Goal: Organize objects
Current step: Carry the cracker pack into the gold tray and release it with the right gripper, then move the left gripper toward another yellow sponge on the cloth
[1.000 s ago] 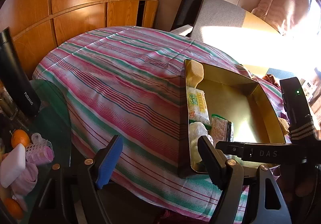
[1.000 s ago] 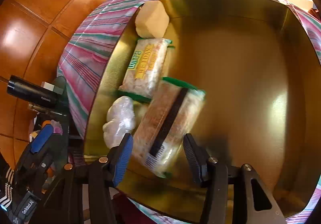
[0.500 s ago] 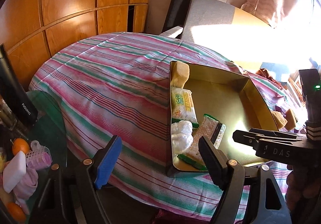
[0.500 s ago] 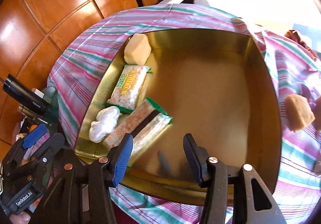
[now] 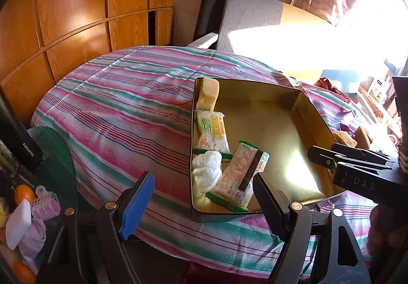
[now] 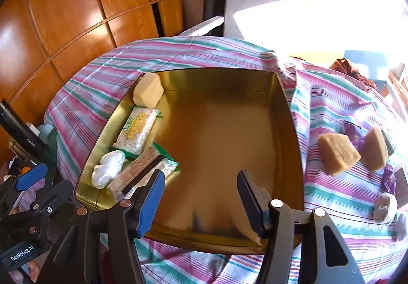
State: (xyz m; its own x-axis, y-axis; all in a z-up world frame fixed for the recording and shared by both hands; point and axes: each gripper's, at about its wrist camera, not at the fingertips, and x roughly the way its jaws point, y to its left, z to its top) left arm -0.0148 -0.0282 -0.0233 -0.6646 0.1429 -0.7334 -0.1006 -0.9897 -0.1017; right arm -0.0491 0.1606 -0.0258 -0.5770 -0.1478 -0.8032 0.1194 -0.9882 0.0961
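A gold tin box point(image 6: 293, 116) point(image 5: 313, 116) sits on the striped tablecloth. Along its left wall lie a yellow sponge block point(image 6: 149, 90) point(image 5: 207, 94), a Weidan snack pack point(image 6: 136, 131) point(image 5: 211, 131), a white crumpled bag point(image 6: 108, 169) point(image 5: 206, 169) and a brown cracker pack point(image 6: 142, 172) point(image 5: 242, 172). My right gripper point(image 6: 201, 202) is open and empty above the box's near edge. My left gripper point(image 5: 201, 205) is open and empty, left of the box's near corner. Two sponge blocks lie right of the box, one nearer it point(image 6: 338, 154) and one farther right point(image 6: 374, 149).
A small white round item point(image 6: 386, 206) lies on the cloth at the right. A glass side table point(image 5: 56, 156) at the left holds a black flask point(image 5: 17, 136), oranges point(image 5: 24, 193) and pink curlers point(image 5: 46, 206). A grey chair point(image 6: 255, 1) stands behind the table.
My right gripper let go of the brown cracker pack into the box and pulled back up and away, staying open. The left gripper also drew back a little.
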